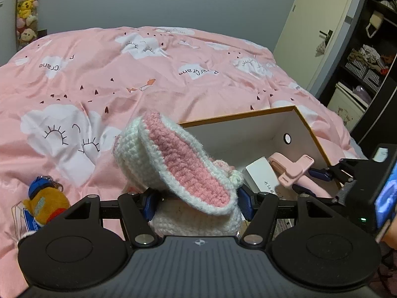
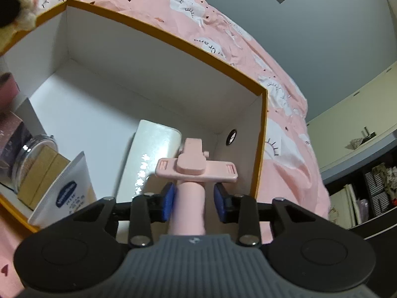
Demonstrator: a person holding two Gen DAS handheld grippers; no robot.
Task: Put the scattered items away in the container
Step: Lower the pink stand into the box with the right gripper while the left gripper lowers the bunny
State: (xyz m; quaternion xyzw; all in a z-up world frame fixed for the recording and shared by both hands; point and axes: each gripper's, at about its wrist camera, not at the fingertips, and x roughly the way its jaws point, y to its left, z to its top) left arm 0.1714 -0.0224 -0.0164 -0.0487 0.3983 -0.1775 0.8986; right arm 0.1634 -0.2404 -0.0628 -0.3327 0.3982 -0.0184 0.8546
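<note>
Scattered items are partly gathered: the box (image 2: 158, 34) on the pink duvet (image 1: 104, 74) already contains a white pack (image 2: 151, 156), a cream tube (image 2: 67, 191) and a jar (image 2: 32, 159). My right gripper (image 2: 191, 203) has the pink phone holder (image 2: 196, 168) between its blue pads (image 2: 168, 198), head inside the box near the corner. A small gap seems to show at the right pad, so I judge the hold loose; the holder could slip, or its crossbar could catch the box wall. My left gripper (image 1: 196, 203) is closed partway on the crocheted white-and-pink pouch (image 1: 178, 164), held beside the box's near edge. The pouch is soft and floppy, so it could sag out or drape over the rim instead of dropping in. A plush keychain toy (image 1: 44, 203) lies on the duvet, left of the box.
</note>
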